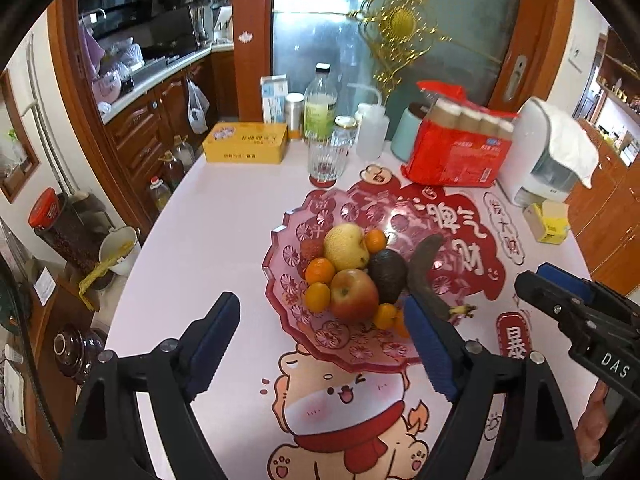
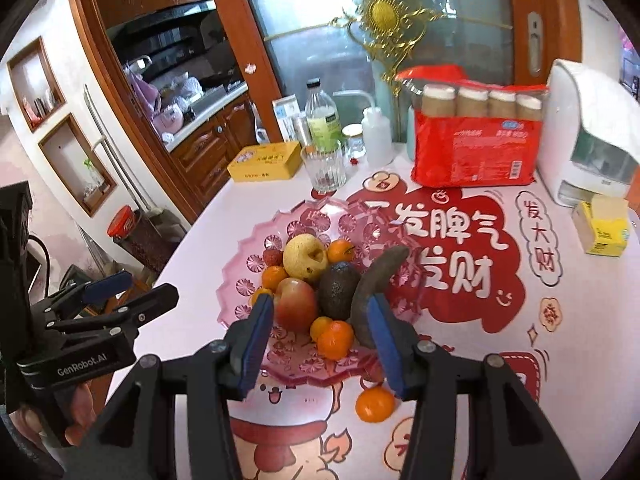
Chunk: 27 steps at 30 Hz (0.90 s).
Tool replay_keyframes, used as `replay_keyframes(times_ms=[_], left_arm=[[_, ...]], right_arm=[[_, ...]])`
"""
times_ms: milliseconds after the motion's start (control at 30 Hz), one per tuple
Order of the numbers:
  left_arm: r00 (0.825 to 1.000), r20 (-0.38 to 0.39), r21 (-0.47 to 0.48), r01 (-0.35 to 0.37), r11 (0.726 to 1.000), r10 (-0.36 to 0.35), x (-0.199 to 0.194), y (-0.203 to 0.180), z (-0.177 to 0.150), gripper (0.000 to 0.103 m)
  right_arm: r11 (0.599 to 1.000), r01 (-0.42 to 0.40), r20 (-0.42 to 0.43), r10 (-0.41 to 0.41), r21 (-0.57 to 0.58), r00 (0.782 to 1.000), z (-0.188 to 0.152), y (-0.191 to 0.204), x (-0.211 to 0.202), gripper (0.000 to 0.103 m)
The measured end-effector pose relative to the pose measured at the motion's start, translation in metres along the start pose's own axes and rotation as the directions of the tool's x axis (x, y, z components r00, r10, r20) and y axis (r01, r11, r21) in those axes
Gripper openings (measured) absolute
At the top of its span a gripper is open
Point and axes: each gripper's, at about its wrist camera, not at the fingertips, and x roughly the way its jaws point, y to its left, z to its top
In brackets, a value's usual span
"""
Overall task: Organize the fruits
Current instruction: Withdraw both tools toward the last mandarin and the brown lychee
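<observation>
A pink glass fruit plate holds a yellow pear, a red apple, a dark avocado, a blackened banana, a lychee and several small oranges. One orange lies on the table in front of the plate. My left gripper is open, just before the plate's near rim. My right gripper is open above the plate's near edge; it also shows in the left wrist view.
Behind the plate stand a ribbed glass, a yellow box, bottles, a red pack of cups and a white dispenser. A small yellow box lies at the right. The table's left edge drops to floor clutter.
</observation>
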Motion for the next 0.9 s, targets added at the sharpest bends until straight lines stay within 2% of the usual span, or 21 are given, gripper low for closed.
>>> replay_keyframes(times_ms=[167, 400, 667, 900], left_arm=[[0.999, 0.042, 0.012, 0.019, 1.000, -0.019, -0.030, -0.012, -0.006, 0.086], [0.996, 0.072, 0.054, 0.056, 0.997, -0.060, -0.050, -0.038, -0.019, 0.086], [0.992, 0.058, 0.131, 0.108, 0.985, -0.116, -0.037, -0.076, -0.043, 0.087], [0.990, 0.020, 0.174, 0.133, 0.976, -0.138, -0.002, -0.101, -0.075, 0.087]], right_arm=[[1.000, 0.022, 0.051, -0.022, 0.006, 0.998, -0.007, -0.006, -0.035, 0.050], [0.997, 0.072, 0.087, -0.071, -0.011, 0.994, -0.027, -0.012, -0.063, 0.050], [0.990, 0.141, 0.078, -0.142, 0.022, 0.987, -0.049, -0.034, -0.065, 0.050], [0.982, 0.172, 0.049, -0.176, 0.075, 0.983, -0.071, -0.063, -0.043, 0.050]])
